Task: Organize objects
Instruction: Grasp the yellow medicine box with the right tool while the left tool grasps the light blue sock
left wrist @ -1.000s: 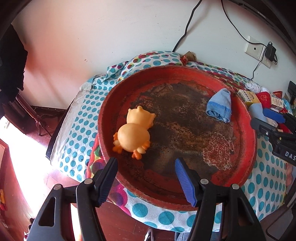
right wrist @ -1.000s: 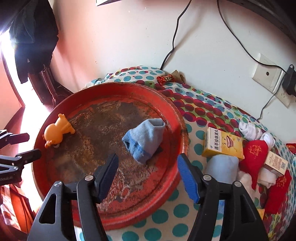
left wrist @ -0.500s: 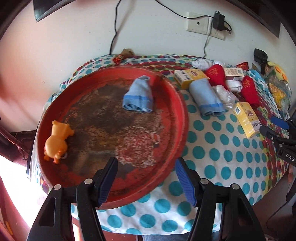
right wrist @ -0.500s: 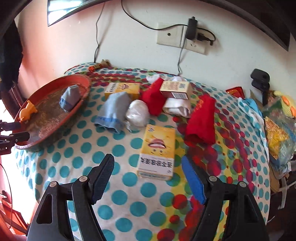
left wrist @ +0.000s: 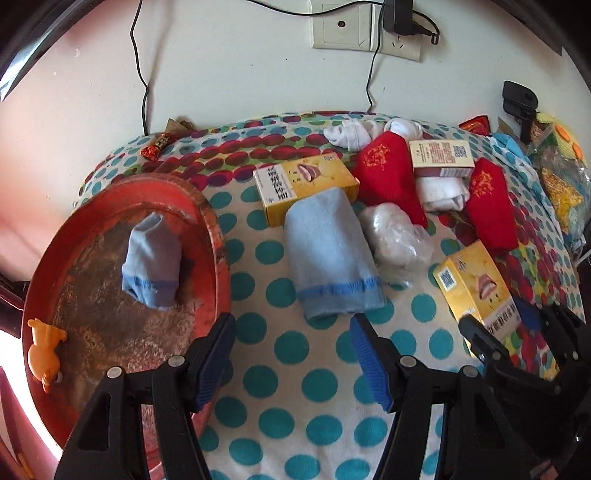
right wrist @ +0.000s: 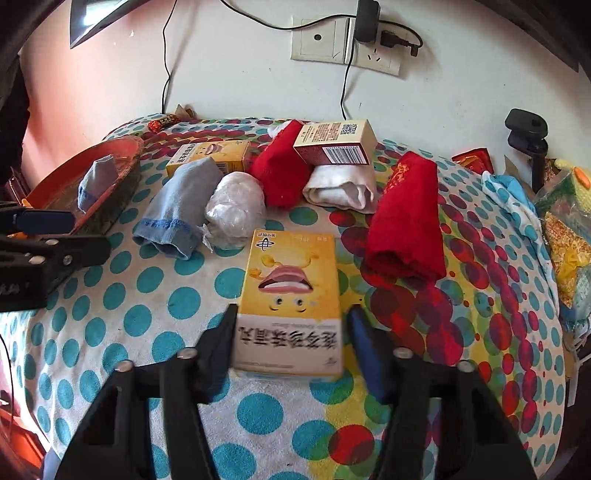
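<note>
Closing right tongs (right wrist: 290, 325) apparently grip yellow box (right wrist: 291, 280).

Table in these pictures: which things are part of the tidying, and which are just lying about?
In the job: yellow box, between the jaws of the right gripper, which have just been closing; red tray, holding a blue sock and an orange toy; second blue sock; rolled red sock; open left gripper.
Lying about, likely: wall socket, charger, sweet wrapper, snack bags.
</note>
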A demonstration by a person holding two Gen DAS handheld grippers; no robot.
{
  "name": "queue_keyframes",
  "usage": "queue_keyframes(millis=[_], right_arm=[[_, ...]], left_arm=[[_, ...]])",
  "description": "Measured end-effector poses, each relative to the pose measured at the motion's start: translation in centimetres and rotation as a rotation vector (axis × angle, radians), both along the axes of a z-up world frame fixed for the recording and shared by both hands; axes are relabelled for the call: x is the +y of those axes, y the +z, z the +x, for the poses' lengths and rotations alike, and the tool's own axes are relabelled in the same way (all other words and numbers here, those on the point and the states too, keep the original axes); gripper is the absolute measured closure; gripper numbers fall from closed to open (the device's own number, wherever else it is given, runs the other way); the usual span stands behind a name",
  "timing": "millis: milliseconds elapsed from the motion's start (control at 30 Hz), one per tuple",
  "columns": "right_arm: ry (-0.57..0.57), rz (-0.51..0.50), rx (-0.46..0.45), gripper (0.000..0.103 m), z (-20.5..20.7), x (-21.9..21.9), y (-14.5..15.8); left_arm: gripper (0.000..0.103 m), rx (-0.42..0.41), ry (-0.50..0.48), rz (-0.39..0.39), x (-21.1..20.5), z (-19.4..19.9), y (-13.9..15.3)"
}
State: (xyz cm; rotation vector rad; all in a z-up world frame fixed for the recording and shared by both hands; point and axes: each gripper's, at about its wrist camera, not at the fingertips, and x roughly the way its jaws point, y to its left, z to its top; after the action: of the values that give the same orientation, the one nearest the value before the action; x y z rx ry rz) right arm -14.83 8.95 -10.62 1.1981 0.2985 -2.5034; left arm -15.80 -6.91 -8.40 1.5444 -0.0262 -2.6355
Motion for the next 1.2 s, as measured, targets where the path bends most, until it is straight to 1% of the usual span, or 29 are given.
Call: queue_keyframes(millis=[33, 133, 233, 300, 433, 567, 600, 700, 800, 833, 867, 900, 1000, 1100, 1167, 1200], right_arm=[[-0.008, -0.007, 0.000, 0.055, -0.1, 0.3, 0.0], [-0.021, -0.026, 0.007, 0.056, -0.3, 1.6, 0.1], [-0.016, -0.047, 0.016, 0.056, -0.5, 2.8, 0.0], [-0.002, -0.060, 0.018, 0.056, -0.5, 3.2, -0.1], [0.004, -0.077, 0.005, 0.055, -0.8, 3.4, -0.2], [0.000, -0.099, -0.032, 0.054, -1.1, 3.6, -0.7], [-0.001, -0.100, -0.028, 0.054, -1.0, 3.6, -0.6], [-0.004, -0.081, -0.022, 0.054, -0.9, 3.3, -0.6], [-0.003, -0.052, -0.015, 0.054, -0.8, 2.9, -0.7], [-0.004, -0.054, -0.015, 0.054, -0.8, 3.0, -0.6], [-0.004, -0.059, -0.016, 0.054, -0.9, 3.0, -0.6], [-0.004, -0.063, -0.018, 0.054, -0.9, 3.1, -0.7], [-0.004, -0.051, -0.015, 0.054, -0.9, 3.0, -0.7], [-0.004, -0.040, -0.011, 0.054, -0.9, 2.9, -0.7], [-0.004, -0.037, -0.011, 0.054, -0.9, 2.9, -0.7], [-0.004, -0.033, -0.009, 0.054, -0.8, 2.8, -0.7]], left_arm=[[0.037, -0.001, 0.006, 0.003, 0.2, -0.7, -0.2], [0.037, -0.036, 0.034, 0.018, 0.4, -2.4, -1.2], [0.037, -0.032, 0.043, -0.002, 0.7, -3.3, -2.0], [0.037, -0.014, 0.034, 0.004, 1.0, -3.5, -2.1], [0.037, 0.018, 0.013, 0.058, 1.3, -3.4, -1.7], [0.037, 0.001, 0.013, 0.087, 1.5, -4.4, -2.1], [0.037, -0.001, 0.018, 0.098, 1.5, -4.6, -2.2], [0.037, -0.004, 0.030, 0.142, 1.4, -5.1, -2.5], [0.037, -0.010, 0.036, 0.169, 1.4, -5.2, -2.8], [0.045, -0.010, 0.038, 0.169, 1.4, -5.2, -2.8], [0.057, -0.011, 0.027, 0.170, 1.6, -5.1, -2.8], [0.074, -0.017, 0.012, 0.176, 1.7, -5.1, -2.9], [0.086, -0.008, -0.015, 0.164, 1.9, -4.5, -2.4], [0.088, 0.019, -0.034, 0.154, 1.8, -3.2, -1.5], [0.089, 0.025, -0.049, 0.138, 1.6, -2.4, -1.0], [0.089, 0.027, -0.055, 0.142, 1.5, -2.0, -0.8]])
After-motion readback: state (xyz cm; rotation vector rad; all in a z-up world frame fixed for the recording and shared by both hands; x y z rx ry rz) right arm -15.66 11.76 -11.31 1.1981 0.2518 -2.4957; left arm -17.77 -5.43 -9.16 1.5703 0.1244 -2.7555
